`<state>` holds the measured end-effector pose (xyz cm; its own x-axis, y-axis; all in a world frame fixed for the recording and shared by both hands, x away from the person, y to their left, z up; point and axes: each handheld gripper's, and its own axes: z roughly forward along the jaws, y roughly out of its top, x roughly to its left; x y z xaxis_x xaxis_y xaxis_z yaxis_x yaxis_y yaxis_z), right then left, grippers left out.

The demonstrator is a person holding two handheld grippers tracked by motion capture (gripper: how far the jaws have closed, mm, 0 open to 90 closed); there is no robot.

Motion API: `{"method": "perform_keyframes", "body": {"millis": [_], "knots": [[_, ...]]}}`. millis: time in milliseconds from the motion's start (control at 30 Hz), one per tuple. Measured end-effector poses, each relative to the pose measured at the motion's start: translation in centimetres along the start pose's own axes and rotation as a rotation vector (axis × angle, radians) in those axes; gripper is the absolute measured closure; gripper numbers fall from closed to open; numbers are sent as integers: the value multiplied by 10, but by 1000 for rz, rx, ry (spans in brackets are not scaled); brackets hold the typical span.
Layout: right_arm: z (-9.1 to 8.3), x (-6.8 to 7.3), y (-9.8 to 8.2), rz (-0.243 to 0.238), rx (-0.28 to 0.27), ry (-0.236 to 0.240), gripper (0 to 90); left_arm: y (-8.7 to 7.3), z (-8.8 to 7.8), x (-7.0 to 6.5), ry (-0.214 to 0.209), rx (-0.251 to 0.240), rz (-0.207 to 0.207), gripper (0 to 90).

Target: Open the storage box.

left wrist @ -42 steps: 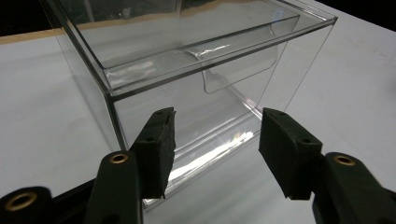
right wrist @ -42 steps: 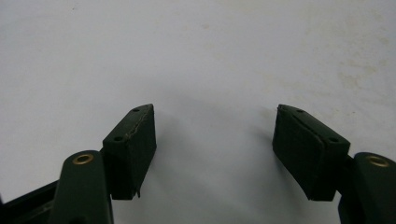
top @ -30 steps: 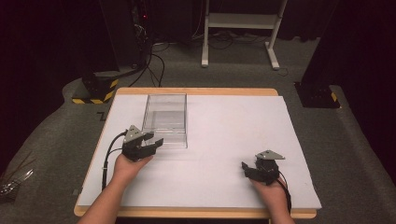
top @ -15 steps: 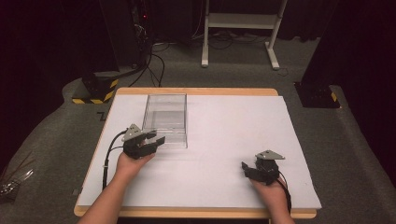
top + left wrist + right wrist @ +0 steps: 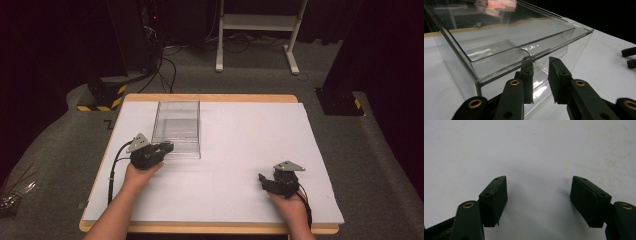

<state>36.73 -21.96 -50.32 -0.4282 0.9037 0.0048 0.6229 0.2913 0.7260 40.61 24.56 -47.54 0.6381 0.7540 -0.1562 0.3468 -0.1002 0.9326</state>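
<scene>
Change: left gripper [image 5: 161, 148] sits at the same spot as in the earlier frames; its jaws have just been closing, with the near wall of the clear box [image 5: 177, 127] between them.
Left gripper, state: narrowed around the box wall, one jaw inside, one outside [image 5: 540, 75]; a sliver of gap shows at the outer jaw, so a firm pinch cannot be confirmed.
Right gripper [image 5: 265, 181]: jaws spread wide over bare white sheet [image 5: 537, 202], holding nothing; unmoved, near the front right corner of the table [image 5: 210, 98].
Clear box, place: left half of the table, towards the back edge, upright, open top, apparently empty.
Clear box, handling: judged light, rigid, thin-walled; smooth plastic likely slippery, may crack under a hard squeeze.
Hold point: near wall, just below the rim, where the jaws already straddle it.
</scene>
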Motion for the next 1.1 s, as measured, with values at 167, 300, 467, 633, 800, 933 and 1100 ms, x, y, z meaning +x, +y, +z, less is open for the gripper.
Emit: {"method": "perform_keyframes", "body": {"millis": [167,300,467,633,800,933,1100], "knots": [[0,0,0,-1,0,-1,302,-4,-2,3,-19,-23,1,772],[0,0,0,0,0,-1,302,-5,-3,6,-40,-30,2,797],[0,0,0,-1,0,-2,302,-6,-5,8,-50,-24,12,814],[0,0,0,-1,0,-2,302,-6,-6,8,-57,-23,8,822],[0,0,0,-1,0,-1,302,-6,-10,8,-70,-17,13,833],[0,0,0,-1,0,-1,303,-8,-13,7,-69,-20,8,845],[0,0,0,-1,0,-1,303,-12,-21,11,-53,-54,-14,900]]}}
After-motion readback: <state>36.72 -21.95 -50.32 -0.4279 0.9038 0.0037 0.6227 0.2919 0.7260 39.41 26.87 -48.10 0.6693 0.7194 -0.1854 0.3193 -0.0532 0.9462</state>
